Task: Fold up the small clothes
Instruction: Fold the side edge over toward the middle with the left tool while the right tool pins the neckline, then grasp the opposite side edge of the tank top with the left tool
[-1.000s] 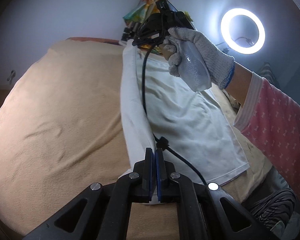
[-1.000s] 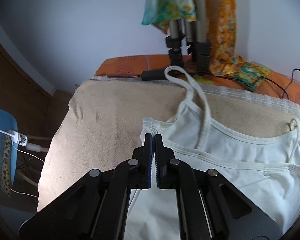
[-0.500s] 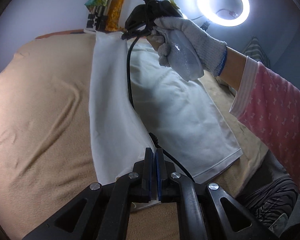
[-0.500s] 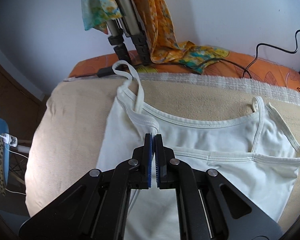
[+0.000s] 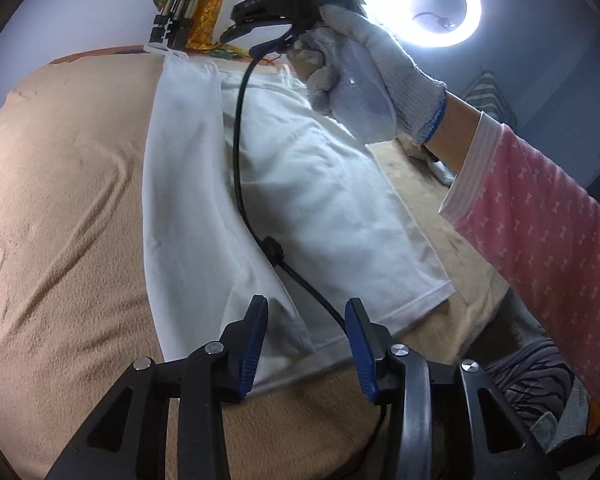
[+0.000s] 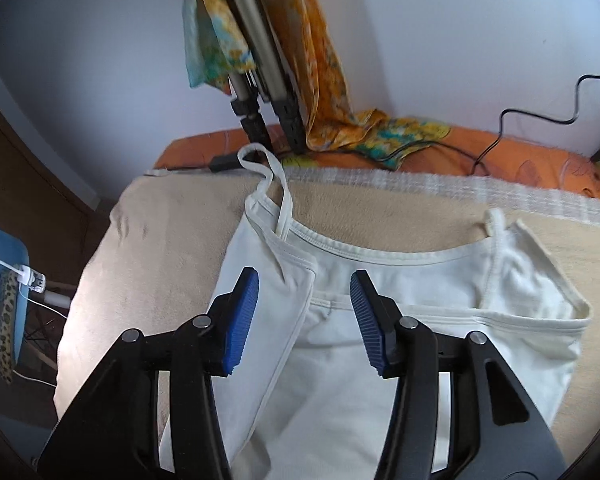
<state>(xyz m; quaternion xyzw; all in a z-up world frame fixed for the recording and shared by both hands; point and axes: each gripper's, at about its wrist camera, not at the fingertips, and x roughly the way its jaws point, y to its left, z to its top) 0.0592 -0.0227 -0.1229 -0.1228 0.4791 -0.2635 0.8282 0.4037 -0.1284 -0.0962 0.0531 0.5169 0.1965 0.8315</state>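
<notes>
Both jaws now opening; camisole (image 6: 400, 280) fold lies released between them.

The white strappy cotton top (image 6: 400, 280) looks soft and matt on a fuzzy beige fleece blanket (image 5: 60, 220); each black plastic claw carries ribbed blue pads (image 6: 240, 320).

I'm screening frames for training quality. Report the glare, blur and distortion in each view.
Left wrist view: the ring light blows out white and flares at top right; fisheye bends the beige blanket; corners go dark. Right wrist view: even daylight, no glare; the white camisole is slightly soft, the hanging scarf blurrier; the blanket's edges curve.
</notes>
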